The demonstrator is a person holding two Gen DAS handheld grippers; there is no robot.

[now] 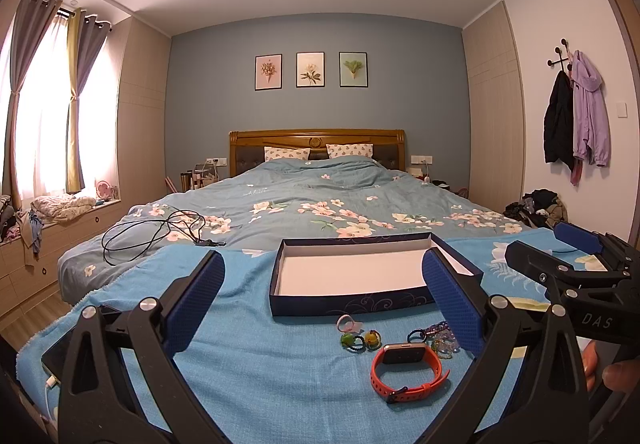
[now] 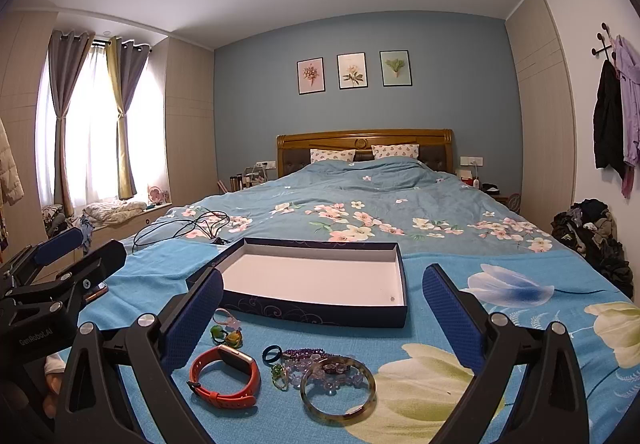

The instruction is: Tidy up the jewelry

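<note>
Both jaws gape, holding nothing. The box (image 2: 320,280) sits ahead of the right gripper (image 2: 322,318); the watch (image 2: 224,378) and bangle (image 2: 338,390) lie between its fingers, the left gripper (image 1: 324,302) hovering alongside.

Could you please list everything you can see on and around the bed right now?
box: 1, navy, white inside, on blue towel
watch: 1, orange strap, before box
bangle: 1, olive-brown, right of watch
bead bracelets: purple and clear, count unclear, partly inside bangle
ring: 1, dark blue, right of watch
cable: 1, black, on duvet
pictures: 3, flower prints, wall
left gripper: open
right gripper: open
</note>
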